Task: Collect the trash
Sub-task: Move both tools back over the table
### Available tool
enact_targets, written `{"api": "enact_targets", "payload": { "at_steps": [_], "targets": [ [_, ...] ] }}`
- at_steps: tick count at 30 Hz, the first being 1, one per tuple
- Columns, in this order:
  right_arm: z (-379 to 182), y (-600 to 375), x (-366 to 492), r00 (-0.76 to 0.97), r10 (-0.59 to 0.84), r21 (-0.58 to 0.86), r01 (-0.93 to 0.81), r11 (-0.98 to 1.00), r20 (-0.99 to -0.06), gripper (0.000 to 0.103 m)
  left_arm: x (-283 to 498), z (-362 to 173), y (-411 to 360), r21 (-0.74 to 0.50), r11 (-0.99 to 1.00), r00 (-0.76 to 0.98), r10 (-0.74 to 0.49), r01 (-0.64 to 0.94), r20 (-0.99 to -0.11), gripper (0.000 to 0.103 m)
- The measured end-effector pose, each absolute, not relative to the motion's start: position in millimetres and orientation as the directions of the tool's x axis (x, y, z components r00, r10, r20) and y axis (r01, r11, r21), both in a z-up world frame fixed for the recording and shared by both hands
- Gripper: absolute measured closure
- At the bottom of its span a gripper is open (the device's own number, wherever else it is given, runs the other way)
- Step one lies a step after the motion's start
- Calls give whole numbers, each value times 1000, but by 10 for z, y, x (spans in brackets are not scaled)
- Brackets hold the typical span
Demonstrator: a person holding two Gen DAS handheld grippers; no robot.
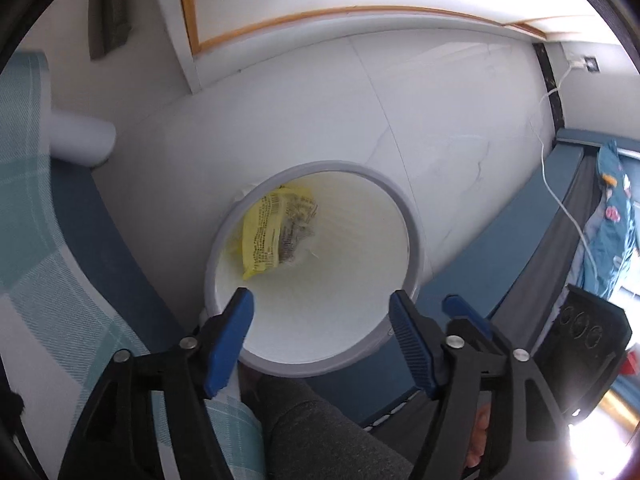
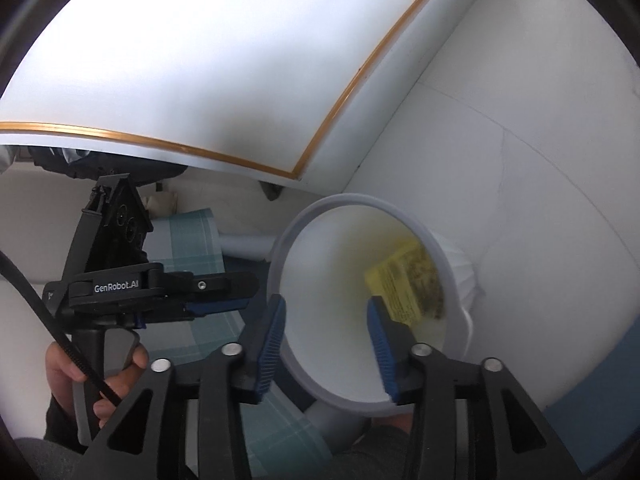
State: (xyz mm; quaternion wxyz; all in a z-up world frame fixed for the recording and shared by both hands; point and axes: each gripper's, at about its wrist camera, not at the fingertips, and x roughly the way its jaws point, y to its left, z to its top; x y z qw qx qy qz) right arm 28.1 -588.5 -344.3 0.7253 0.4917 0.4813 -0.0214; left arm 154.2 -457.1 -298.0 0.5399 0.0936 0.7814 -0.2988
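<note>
A white bin with a grey rim (image 1: pixel 320 166) stands on the pale floor, and a yellow printed wrapper (image 1: pixel 268 236) lies inside against its wall. My left gripper (image 1: pixel 322 304) hangs over the near rim, open, with nothing between its blue pads. In the right wrist view the same bin rim (image 2: pixel 360 200) and wrapper (image 2: pixel 404 284) show. My right gripper (image 2: pixel 327 308) is open above the bin mouth, holding nothing. The left gripper (image 2: pixel 216 305) appears there side-on, to the left of the bin, gripped by a hand (image 2: pixel 96 376).
A white tabletop with a gold edge (image 2: pixel 240 164) overhangs behind the bin. A teal checked sheet (image 1: pixel 36 248) on a blue frame lies left, another blue frame (image 1: pixel 520 232) right. A white cable (image 1: pixel 560 200) trails on the floor. A grey-clad leg (image 1: pixel 312 420) is below.
</note>
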Motion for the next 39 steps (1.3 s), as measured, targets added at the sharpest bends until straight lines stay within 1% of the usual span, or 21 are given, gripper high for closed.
{"api": "enact_targets", "payload": {
  "at_steps": [2, 4, 8, 9, 14, 17, 19, 21, 28, 29, 30, 33, 36, 39],
  "targets": [
    [-3358, -5914, 256, 539, 422, 679, 496, 541, -729, 48, 1522, -2879, -4566, -355, 790, -367, -178, 500, -913, 33],
    [-3292, -5946, 228, 533, 403, 662, 500, 559, -744, 42, 1483, -2738, -4552, -329, 777, -327, -167, 537, -930, 33],
    [-3140, -5997, 176, 543, 387, 657, 494, 570, -745, 41, 1409, -2516, -4401, -292, 769, -238, -185, 568, -953, 33],
    [-3118, -5998, 185, 546, 384, 655, 491, 574, -745, 39, 1392, -2457, -4354, -284, 771, -218, -191, 571, -957, 33],
    [-2804, -6024, 178, 570, 340, 636, 468, 613, -748, 37, 1358, -2082, -4056, -257, 787, -108, -238, 561, -965, 33],
    [-2529, -6037, 168, 576, 271, 581, 462, 671, -771, 33, 1341, -1772, -3859, -230, 818, 30, -289, 528, -957, 33],
    [-2281, -6021, 164, 599, 225, 548, 433, 716, -768, 32, 1315, -1515, -3696, -228, 834, 111, -324, 503, -939, 33],
    [-1984, -5982, 144, 635, 182, 520, 399, 755, -751, 32, 1280, -1273, -3531, -232, 842, 178, -356, 487, -918, 33],
    [-1079, -5651, 84, 745, 36, 399, 316, 861, -667, 25, 1093, -576, -3028, -205, 873, 346, -378, 444, -859, 32],
    [-935, -5574, 71, 761, 15, 374, 302, 877, -648, 25, 1055, -541, -2963, -206, 875, 362, -382, 439, -850, 29],
    [-832, -5514, 64, 773, 3, 357, 290, 888, -635, 25, 1018, -478, -2852, -209, 877, 381, -388, 433, -839, 24],
    [-456, -5259, 46, 818, -33, 281, 234, 931, -574, 21, 971, -321, -2478, -202, 902, 460, -375, 383, -805, 22],
    [-178, -5044, 21, 853, -37, 246, 191, 950, -520, 20, 935, -220, -2134, -199, 923, 509, -352, 330, -785, 22],
    [78, -4757, 11, 887, 17, 257, 116, 959, -462, 19, 917, -106, -1733, -190, 944, 572, -315, 269, -757, 21]
  ]
}}
